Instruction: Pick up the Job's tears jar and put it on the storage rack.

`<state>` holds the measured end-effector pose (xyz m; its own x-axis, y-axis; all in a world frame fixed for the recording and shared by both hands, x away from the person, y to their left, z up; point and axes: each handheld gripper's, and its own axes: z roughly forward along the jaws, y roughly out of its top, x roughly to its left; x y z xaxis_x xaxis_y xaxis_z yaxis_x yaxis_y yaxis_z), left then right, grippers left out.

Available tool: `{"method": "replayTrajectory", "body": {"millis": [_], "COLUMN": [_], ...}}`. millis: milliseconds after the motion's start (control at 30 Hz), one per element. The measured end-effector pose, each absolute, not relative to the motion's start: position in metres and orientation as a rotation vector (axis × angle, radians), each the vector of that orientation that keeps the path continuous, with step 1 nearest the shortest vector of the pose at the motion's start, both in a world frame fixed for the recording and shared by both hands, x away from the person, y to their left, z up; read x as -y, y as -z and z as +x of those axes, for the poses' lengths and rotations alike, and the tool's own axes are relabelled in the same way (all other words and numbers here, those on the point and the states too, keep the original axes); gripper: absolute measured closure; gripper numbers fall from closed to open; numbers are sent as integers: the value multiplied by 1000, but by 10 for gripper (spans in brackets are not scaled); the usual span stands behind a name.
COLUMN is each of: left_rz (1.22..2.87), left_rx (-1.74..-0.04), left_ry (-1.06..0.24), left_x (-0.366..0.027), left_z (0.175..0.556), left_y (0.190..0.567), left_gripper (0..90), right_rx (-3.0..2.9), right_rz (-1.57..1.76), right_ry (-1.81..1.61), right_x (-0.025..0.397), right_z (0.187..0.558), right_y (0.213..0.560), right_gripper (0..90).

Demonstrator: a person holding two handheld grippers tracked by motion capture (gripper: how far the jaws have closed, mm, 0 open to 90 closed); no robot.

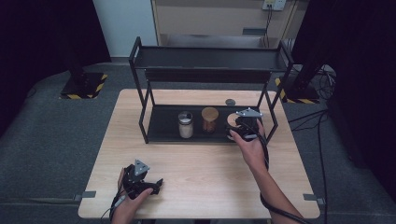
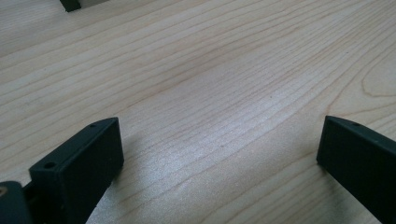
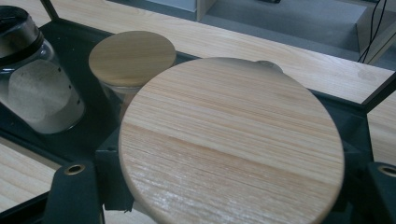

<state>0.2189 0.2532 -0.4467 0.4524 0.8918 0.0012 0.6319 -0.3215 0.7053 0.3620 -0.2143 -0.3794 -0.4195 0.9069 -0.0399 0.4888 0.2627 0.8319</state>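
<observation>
Keeping the right claw (image 3: 224,186) level pays here, since its jaws flank a wood-lidded jar (image 3: 231,140) on the rack's (image 1: 161,133) bottom shelf, the amber jar (image 3: 132,58) just beyond, grip firmness unclear, while the left claw (image 2: 219,154) rests agape on the tabletop (image 2: 210,70).

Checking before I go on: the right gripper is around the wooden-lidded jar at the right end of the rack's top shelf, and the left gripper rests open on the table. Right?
Not quite. The wooden-lidded jar inside the right gripper stands on the rack's lower shelf, not the top one, as the high view shows. The left gripper does rest open on the table.
</observation>
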Motion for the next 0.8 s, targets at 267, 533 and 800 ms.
{"method": "replayTrajectory", "body": {"millis": [267, 533, 800], "left_rz": [2066, 2066, 2066], "left_rx": [-1268, -1268, -1268], "left_ry": [-525, -525, -525], "left_x": [-253, -253, -253], "left_z": [219, 219, 219], "left_y": [447, 447, 447], "left_gripper": [0, 0, 0], "right_rx": [-2007, -2000, -1994], "right_rz": [1260, 1276, 1289], "right_ry": [-1039, -1036, -1030], "right_x": [213, 211, 208], "right_z": [368, 376, 384], "right_y": [377, 378, 379], "right_gripper": [260, 260, 260]}}
